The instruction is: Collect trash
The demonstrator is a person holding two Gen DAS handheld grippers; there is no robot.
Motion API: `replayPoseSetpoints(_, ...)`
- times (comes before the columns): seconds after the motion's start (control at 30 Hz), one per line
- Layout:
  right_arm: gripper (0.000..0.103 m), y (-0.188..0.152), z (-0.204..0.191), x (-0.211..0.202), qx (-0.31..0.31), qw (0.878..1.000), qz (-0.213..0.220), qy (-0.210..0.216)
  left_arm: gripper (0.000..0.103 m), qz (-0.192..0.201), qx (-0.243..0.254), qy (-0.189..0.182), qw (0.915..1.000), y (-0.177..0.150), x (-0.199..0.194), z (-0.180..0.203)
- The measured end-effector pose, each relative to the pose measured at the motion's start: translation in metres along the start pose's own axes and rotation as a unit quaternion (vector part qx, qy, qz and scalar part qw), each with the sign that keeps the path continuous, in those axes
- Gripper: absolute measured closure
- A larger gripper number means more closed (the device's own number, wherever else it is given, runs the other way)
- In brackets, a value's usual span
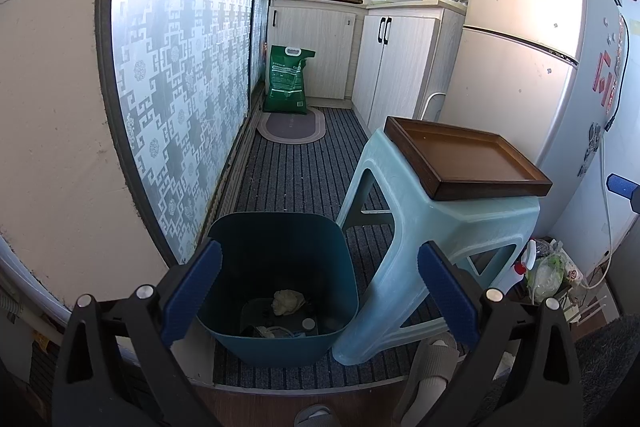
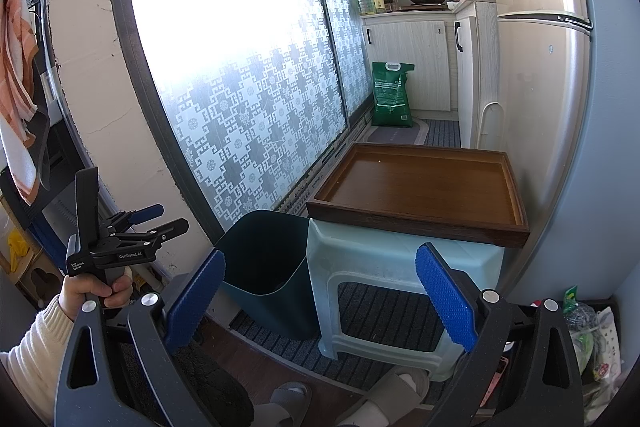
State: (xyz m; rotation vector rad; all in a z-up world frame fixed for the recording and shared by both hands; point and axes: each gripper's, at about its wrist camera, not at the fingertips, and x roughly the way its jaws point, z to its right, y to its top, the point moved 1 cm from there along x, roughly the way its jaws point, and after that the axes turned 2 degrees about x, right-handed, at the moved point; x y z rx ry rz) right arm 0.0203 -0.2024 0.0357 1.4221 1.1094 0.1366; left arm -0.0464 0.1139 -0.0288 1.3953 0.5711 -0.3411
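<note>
Both your left tool (image 1: 320,291) and right tool (image 2: 320,299) gape empty; swing carelessly and you'll knock the overhanging tray (image 2: 416,187) off the stool (image 2: 384,267).

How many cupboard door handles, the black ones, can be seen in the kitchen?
3: one on the far cupboard below the pan, and a pair on the nearer cupboard beside the fridge. Others may be hidden.

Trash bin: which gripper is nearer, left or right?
Left. The left gripper hangs open right over the trash bin; the right gripper is open too, set back in front of the stool beside it.
</note>
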Motion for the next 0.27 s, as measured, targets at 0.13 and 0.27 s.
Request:
replayPoseSetpoints(0.13, 0.006, 0.0001, 0.0001, -0.0001, 0.000, 1.000, 0.000, 0.000, 0.003, -0.002, 0.000, 0.000, 1.0000, -0.0006, 0.0011, -0.0021)
replayPoseSetpoints(0.27, 0.006, 0.0001, 0.0001, -0.0002, 0.000, 1.000, 0.000, 0.000, 0.003, -0.002, 0.001, 0.000, 1.0000, -0.0007, 0.0011, -0.0018)
